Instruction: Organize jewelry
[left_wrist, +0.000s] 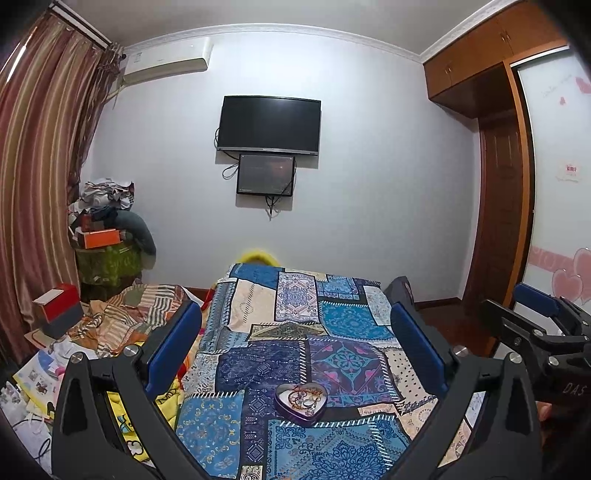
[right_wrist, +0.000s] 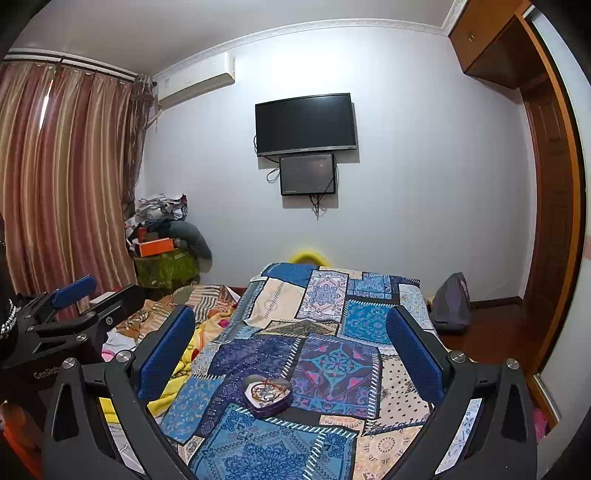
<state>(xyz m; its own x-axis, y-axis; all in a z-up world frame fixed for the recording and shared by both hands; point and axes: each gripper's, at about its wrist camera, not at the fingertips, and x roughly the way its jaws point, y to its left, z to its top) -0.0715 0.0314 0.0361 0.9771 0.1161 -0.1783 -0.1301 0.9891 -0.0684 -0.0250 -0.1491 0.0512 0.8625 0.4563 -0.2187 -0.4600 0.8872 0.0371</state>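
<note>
A purple heart-shaped tin (left_wrist: 301, 400) holding tangled bracelets and chains lies open on the blue patchwork bedspread (left_wrist: 295, 325). My left gripper (left_wrist: 295, 347) hovers above and in front of the tin, open wide with nothing between its blue pads (left_wrist: 173, 347). In the right wrist view the same tin (right_wrist: 267, 395) sits low and centre on the bedspread (right_wrist: 332, 362). My right gripper (right_wrist: 290, 350) is also open and empty, held above the bed. Each gripper shows at the other view's edge: the right gripper (left_wrist: 517, 310) and the left gripper (right_wrist: 96, 295).
A crumpled striped blanket (left_wrist: 140, 314), a red box (left_wrist: 59, 306) and loose papers (left_wrist: 37, 376) crowd the left of the bed. Clothes and boxes (left_wrist: 107, 229) are piled in the corner by the curtain. A dark backpack (right_wrist: 448, 302) stands right of the bed, near the wardrobe (right_wrist: 554, 221).
</note>
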